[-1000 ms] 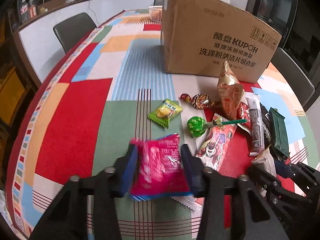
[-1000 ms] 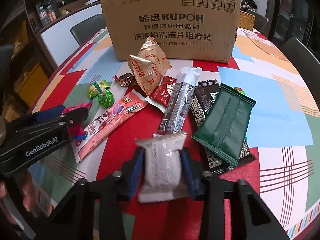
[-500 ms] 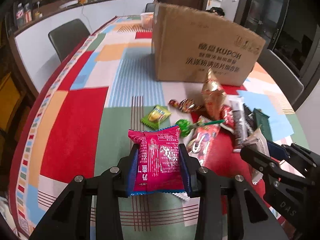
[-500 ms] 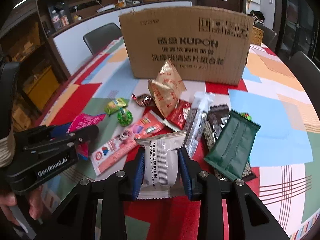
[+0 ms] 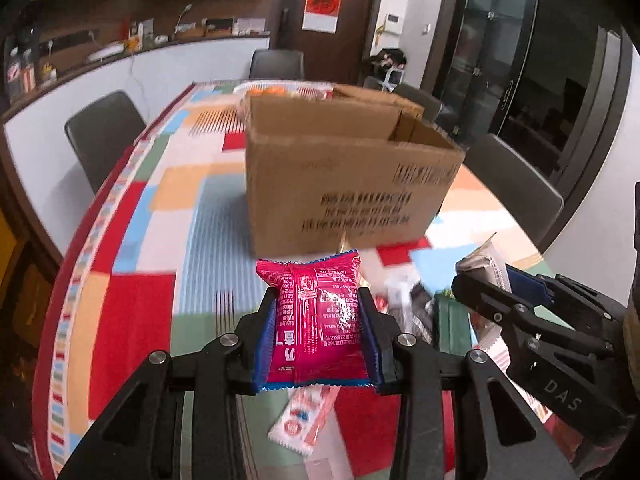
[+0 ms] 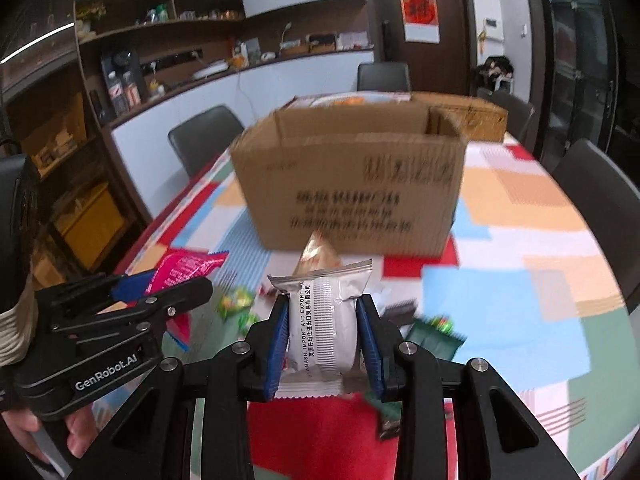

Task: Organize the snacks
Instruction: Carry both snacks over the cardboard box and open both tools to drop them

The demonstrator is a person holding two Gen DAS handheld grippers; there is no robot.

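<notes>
Each camera sits just behind its own gripper, looking forward along the fingers from above the table [image 5: 132, 240]. Both face the open cardboard box [image 5: 348, 184] nearby. They share the box, the scattered snacks [image 6: 236, 300] and the far door [image 6: 420, 12].

A: What can be read here?

B: "GenRobot.AI" in white on the left gripper [image 6: 160, 300] body. "DAS" on the right gripper [image 5: 480, 280] side.

A: And the packets?

B: The silver packet [image 6: 322, 324] says "IMPORT AND EXPORT"; the pink packet [image 5: 318, 320] shows "160". The cardboard box [image 6: 348, 196] print is too blurred to read.
</notes>
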